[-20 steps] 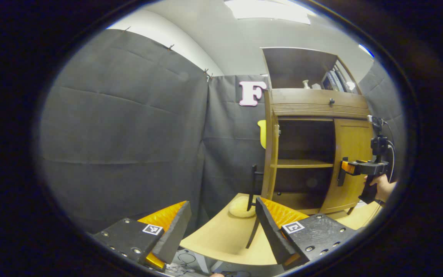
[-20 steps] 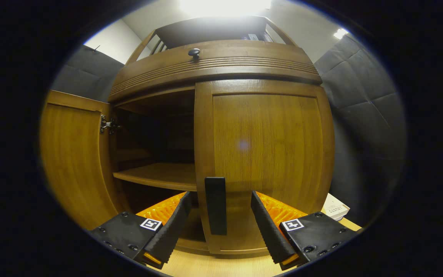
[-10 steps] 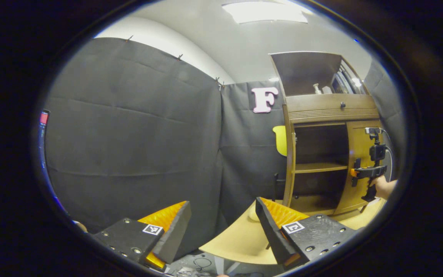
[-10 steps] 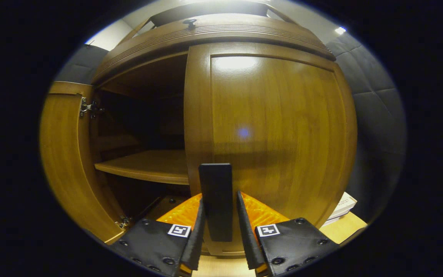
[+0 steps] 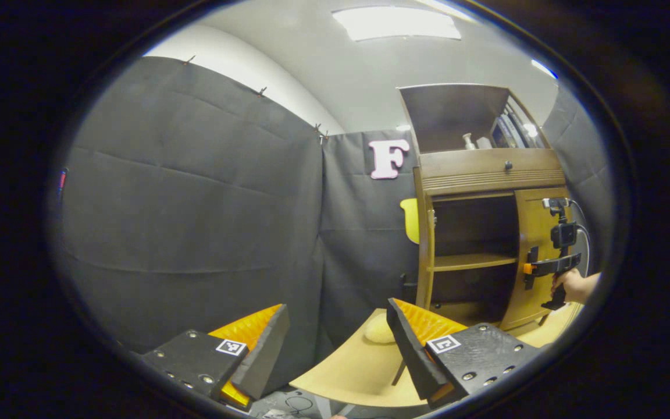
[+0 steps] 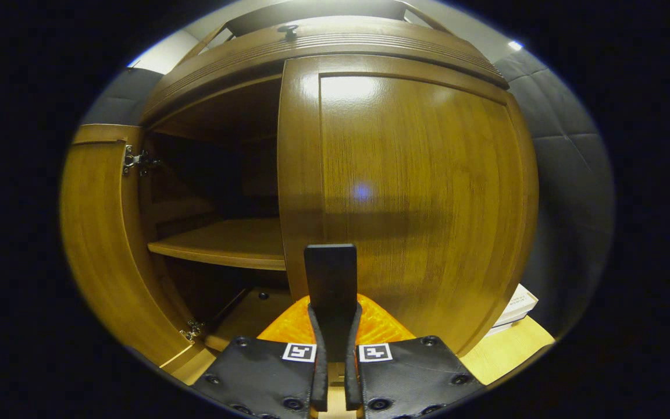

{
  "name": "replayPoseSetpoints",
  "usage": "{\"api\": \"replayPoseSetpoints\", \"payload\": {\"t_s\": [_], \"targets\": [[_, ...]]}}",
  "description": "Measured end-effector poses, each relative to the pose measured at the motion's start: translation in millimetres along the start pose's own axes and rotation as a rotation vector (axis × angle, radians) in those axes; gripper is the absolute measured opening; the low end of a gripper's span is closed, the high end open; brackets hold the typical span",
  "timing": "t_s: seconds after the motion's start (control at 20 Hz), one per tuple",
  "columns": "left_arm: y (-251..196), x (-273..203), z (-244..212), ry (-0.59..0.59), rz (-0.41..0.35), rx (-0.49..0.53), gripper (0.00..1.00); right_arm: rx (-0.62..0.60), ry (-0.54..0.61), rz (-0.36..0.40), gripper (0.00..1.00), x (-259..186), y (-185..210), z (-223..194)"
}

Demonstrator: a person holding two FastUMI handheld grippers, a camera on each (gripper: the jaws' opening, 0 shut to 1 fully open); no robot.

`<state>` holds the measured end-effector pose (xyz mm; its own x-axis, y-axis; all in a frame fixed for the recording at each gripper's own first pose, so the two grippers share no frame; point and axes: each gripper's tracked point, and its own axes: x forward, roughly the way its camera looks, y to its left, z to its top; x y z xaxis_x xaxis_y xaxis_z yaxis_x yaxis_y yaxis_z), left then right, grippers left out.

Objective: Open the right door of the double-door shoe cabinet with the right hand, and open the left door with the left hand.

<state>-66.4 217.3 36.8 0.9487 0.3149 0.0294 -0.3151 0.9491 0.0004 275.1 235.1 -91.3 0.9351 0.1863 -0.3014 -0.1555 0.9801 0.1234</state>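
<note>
The wooden shoe cabinet (image 5: 486, 174) stands at the right in the left gripper view. Its left door (image 5: 425, 250) is swung open and seen edge-on, with the shelf (image 5: 471, 262) inside showing. The right door (image 6: 416, 198) is still flush with the cabinet front. My right gripper (image 6: 335, 343) is shut on that door's black upright handle (image 6: 330, 279), low on its left edge. In the left gripper view that right gripper (image 5: 530, 269) sits at the door, held by a hand (image 5: 573, 285). My left gripper (image 5: 335, 349) is open, holds nothing, and is well back from the cabinet.
The cabinet stands on a light wooden platform (image 5: 358, 366) with a cream round pad (image 5: 380, 329) near the open left door. A white box (image 6: 515, 305) lies at the cabinet's right foot. Above the doors are a drawer knob (image 5: 508, 165) and an open top shelf with books (image 5: 509, 131).
My right gripper moved in and its fingers went from wide open to shut on the right door's handle. My left gripper drew back from the cabinet, staying open.
</note>
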Motion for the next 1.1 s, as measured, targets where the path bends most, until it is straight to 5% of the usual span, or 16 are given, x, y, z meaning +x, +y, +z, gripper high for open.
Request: {"api": "replayPoseSetpoints", "payload": {"t_s": [0.6, 1.1], "targets": [[-81.7, 11.5, 14.0, -0.032, -0.159, -0.005, 0.99, -0.006, -0.002, 0.081, 0.10, -71.8, -17.6, -8.7], [-160.9, 14.3, 19.8, -0.046, -0.285, -0.034, 0.99, -0.008, 0.006, 0.096, 0.13, -143.0, -70.8, -18.0]]}}
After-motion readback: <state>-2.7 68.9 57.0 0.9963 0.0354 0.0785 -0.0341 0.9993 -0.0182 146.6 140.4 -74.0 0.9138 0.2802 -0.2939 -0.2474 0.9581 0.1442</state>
